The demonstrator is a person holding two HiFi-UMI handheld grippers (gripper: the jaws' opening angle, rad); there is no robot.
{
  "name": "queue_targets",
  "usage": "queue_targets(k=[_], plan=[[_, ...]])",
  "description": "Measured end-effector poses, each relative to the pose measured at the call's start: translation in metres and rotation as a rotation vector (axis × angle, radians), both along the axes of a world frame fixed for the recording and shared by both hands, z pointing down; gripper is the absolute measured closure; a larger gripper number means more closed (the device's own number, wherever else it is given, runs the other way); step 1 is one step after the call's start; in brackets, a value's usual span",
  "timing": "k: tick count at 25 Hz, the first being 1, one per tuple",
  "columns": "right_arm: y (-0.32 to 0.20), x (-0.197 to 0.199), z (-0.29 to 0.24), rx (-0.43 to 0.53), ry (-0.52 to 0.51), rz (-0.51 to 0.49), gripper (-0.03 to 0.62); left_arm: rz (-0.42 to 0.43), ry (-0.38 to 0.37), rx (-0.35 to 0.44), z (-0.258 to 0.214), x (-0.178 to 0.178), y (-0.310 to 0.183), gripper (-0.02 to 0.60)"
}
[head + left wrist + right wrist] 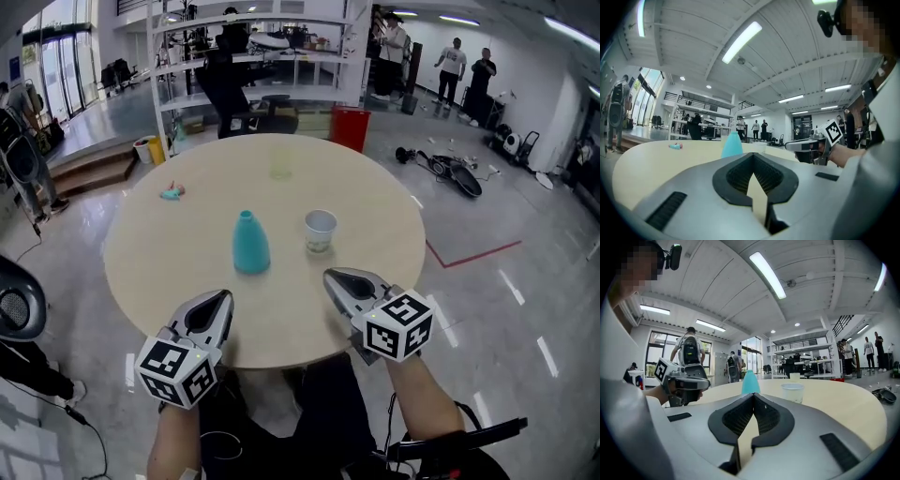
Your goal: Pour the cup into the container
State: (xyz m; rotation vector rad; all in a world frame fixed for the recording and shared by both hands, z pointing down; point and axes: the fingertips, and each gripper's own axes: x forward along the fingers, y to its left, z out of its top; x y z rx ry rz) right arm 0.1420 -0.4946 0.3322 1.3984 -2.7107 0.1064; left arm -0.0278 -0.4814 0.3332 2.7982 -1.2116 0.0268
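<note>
The counter [187, 253] has a pale wood-look top, matt and smooth. The teal bottle [250, 244] looks like smooth, softly matt plastic. The cup [320, 231] looks like thin, milky, half-translucent plastic, and the yellowish tumbler [280, 165] is clear and faintly shiny. The left gripper [225, 296] and right gripper [330, 276] have grey matt plastic shells, their jaws lined with black ribbed pads [766, 418]. The grey floor [525, 281] is glossy and mirrors the lights.

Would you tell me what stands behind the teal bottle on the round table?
Farther back, near the far edge of the table, stands a translucent yellowish cup. The teal bottle hides only a small patch of tabletop right behind it.
</note>
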Motion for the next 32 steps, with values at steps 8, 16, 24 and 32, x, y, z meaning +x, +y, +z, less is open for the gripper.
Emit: queue_targets(k=[8, 16, 24, 32], plan=[[0.098, 0.002, -0.003, 0.014, -0.030, -0.019, 0.586, -0.010, -0.004, 0.000, -0.001, 0.006, 0.109, 0.581], [0.237, -0.011, 0.006, 0.004, -0.025, -0.034, 0.586, -0.002, -0.022, -0.010, 0.009, 0.000, 0.252, 0.580], [0.392, -0.025, -0.010, 0.030, -0.015, -0.069, 0.586, -0.037, -0.001, 0.006, 0.005, -0.008, 0.418, 0.581], [0.565, -0.027, -0.009, 0.032, -0.011, -0.110, 0.586, -0.078, 0.030, -0.007, 0.014, -0.006, 0.586, 0.580]])
